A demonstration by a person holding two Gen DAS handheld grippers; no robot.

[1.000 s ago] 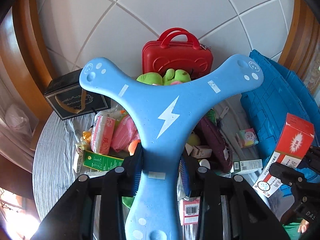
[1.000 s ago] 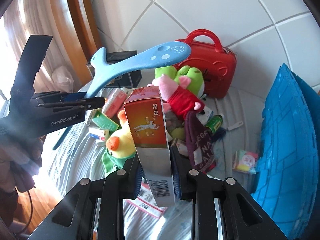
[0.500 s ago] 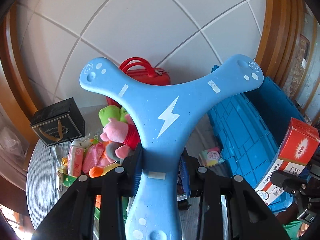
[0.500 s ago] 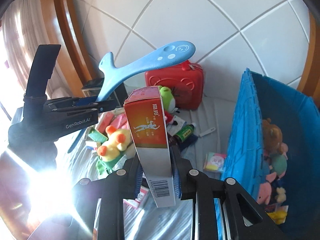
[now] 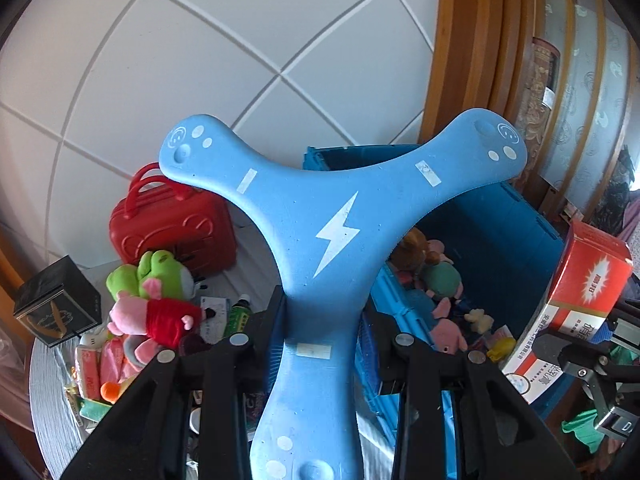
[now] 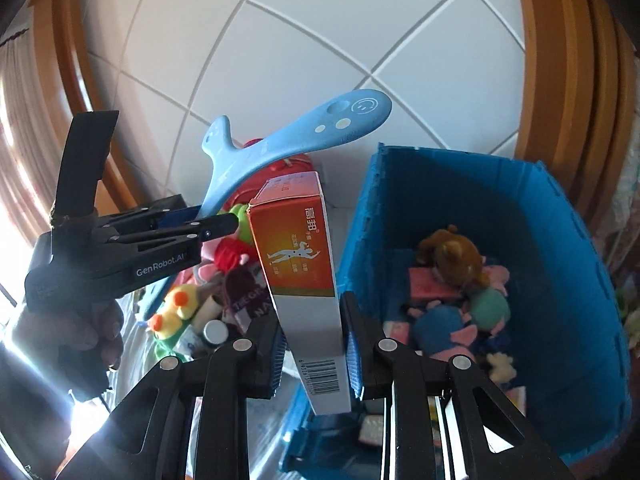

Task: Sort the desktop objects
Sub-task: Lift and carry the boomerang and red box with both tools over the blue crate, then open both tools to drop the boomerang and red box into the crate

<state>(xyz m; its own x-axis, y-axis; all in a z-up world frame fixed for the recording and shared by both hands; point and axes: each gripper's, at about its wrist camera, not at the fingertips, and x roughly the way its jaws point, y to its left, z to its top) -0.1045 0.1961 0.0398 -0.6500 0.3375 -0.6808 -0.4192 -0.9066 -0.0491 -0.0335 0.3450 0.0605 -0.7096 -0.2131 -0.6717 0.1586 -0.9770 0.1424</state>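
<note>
Blue three-armed boomerang, clamped by one arm in the left tongs, held in the air with the other two arms spread toward the wall. Probably foam or light plastic: flat, stiff enough to keep its shape, not fragile, and best gripped across a narrow arm as now, since the wide middle would not fit between the jaws. Orange and white carton, clenched at its lower white part by the right tongs, standing nearly upright. Likely light and hollow, with smooth cardboard sides; easy to crush if squeezed hard, so a moderate grip on the two broad faces seems right.

Just beyond and below both, the blue crate, already holding plush toys and small flat packets. Further left, on the counter, a pile not yet sorted: green frog plush, pink pig plush, yellow duck toy, small boxes, a red case and a black box.
</note>
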